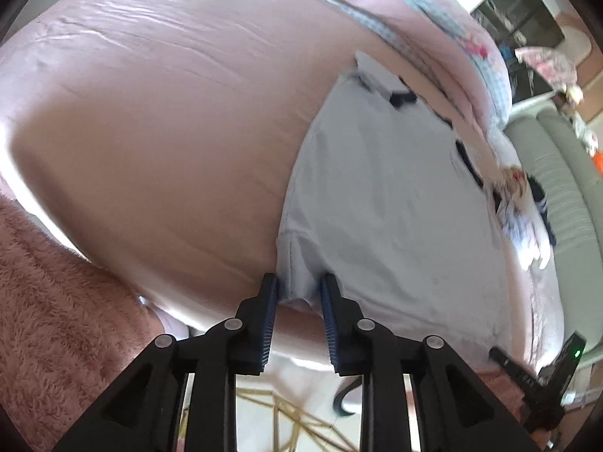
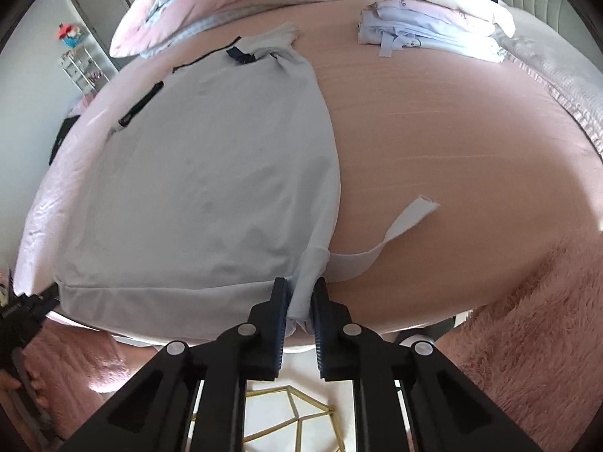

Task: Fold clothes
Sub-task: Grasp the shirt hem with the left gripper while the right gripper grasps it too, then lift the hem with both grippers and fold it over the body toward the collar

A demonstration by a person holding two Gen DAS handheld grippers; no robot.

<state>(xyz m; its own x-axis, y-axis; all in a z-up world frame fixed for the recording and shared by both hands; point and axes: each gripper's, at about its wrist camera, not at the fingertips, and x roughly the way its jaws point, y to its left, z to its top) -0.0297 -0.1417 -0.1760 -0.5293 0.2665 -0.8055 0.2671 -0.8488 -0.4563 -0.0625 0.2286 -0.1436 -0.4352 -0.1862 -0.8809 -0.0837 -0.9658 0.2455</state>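
I have the pale blue garment [image 2: 203, 173] spread flat at the bed's [image 2: 452, 132] near edge, left gripper [image 1: 299, 293] and right gripper [image 2: 300, 297] each pinching a hem corner; folded stack [image 2: 433, 37] sits at the far edge, this piece unfolded.

Left gripper [image 1: 299, 290], right gripper [image 2: 300, 293]: black angular plastic linkage arms, round silver pivot pins, ribbed blue finger pads [image 1: 270, 324].
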